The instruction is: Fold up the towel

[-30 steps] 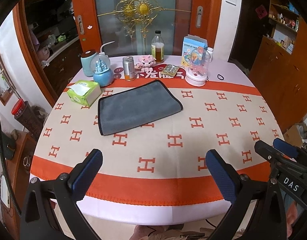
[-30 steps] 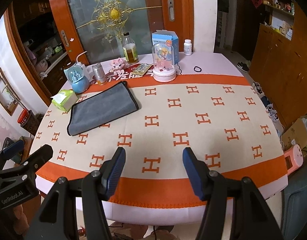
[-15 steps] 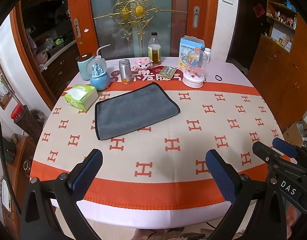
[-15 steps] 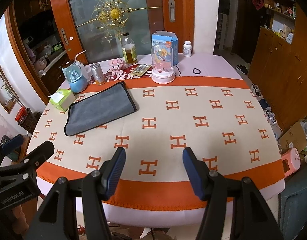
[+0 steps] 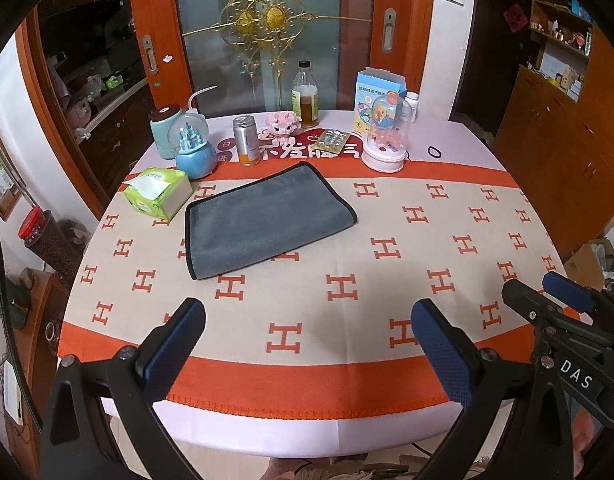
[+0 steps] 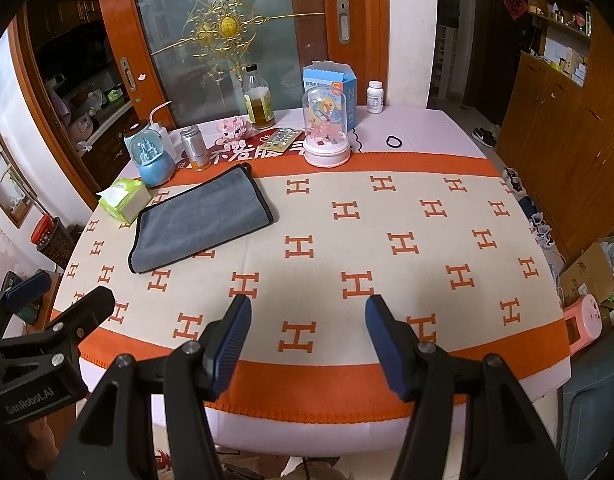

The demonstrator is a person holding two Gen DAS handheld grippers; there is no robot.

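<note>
A grey towel with black edging lies folded flat on the table's left half, far from both grippers; it also shows in the right wrist view. My left gripper is open and empty, held above the table's near orange border. My right gripper is open and empty, also above the near edge. The right gripper shows at the right edge of the left wrist view, and the left gripper at the left edge of the right wrist view.
The round table has an H-patterned cloth. Behind the towel stand a green tissue box, a blue snow globe, a can, a bottle, a domed toy and a blue carton. Wooden cabinets stand on the right.
Both grippers have drawn back from the table and risen slightly; the table and towel look smaller and lower in view. The towel has not moved. Both grippers stayed open.
</note>
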